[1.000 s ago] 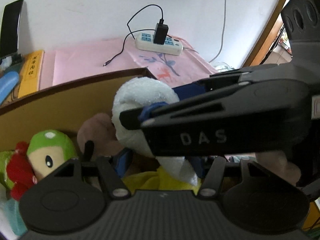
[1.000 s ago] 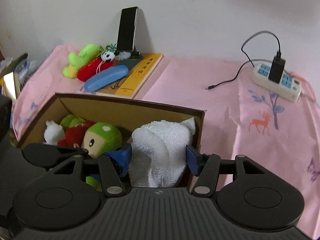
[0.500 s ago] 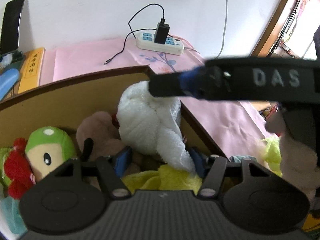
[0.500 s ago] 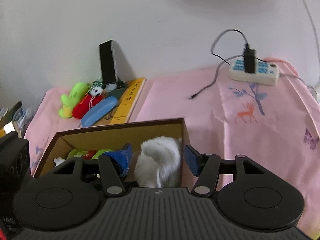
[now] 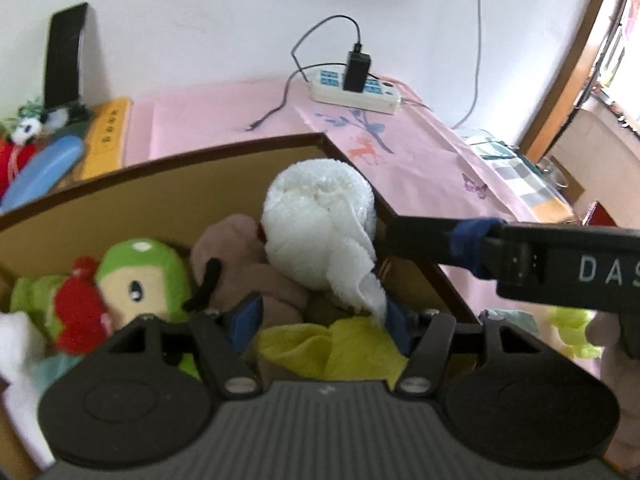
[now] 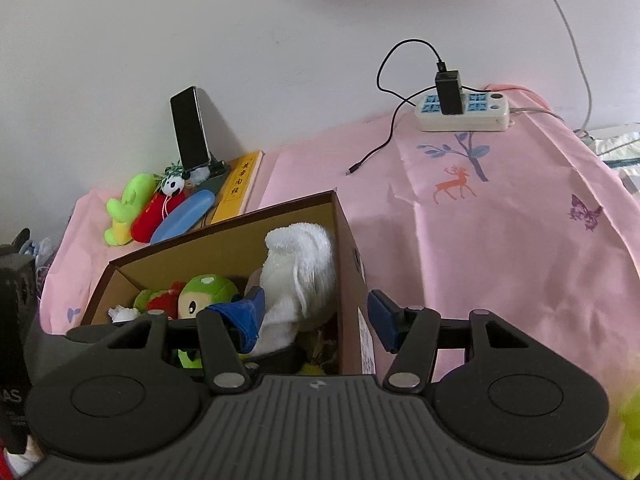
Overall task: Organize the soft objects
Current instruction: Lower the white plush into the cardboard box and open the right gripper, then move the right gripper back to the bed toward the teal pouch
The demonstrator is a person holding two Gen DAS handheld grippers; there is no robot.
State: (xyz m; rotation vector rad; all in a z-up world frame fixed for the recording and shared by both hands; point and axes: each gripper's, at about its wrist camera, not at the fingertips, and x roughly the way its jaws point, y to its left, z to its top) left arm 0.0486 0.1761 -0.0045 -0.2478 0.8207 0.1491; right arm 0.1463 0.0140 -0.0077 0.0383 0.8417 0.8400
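Observation:
A brown cardboard box (image 5: 160, 184) (image 6: 348, 240) on the pink cloth holds a rolled white towel (image 5: 320, 232) (image 6: 300, 268) at its right corner, a green-capped doll (image 5: 140, 276) (image 6: 204, 296), a brown plush (image 5: 240, 264) and a yellow cloth (image 5: 332, 344). My left gripper (image 5: 320, 320) is open and empty, low over the box contents. My right gripper (image 6: 314, 316) is open and empty, raised above the box's right wall; it shows in the left wrist view (image 5: 460, 236) beside the towel.
A power strip (image 6: 464, 112) with a black charger and cable lies at the back right. A phone on a stand (image 6: 190, 132), a yellow book (image 6: 240, 180), a blue case (image 6: 184, 216) and small plush toys (image 6: 128, 208) sit at the back left. Yellow-green plush (image 5: 572, 328) lies right of the box.
My right gripper let go of the white towel, which now rests in the box, and drew back up and to the right. My left gripper stayed put.

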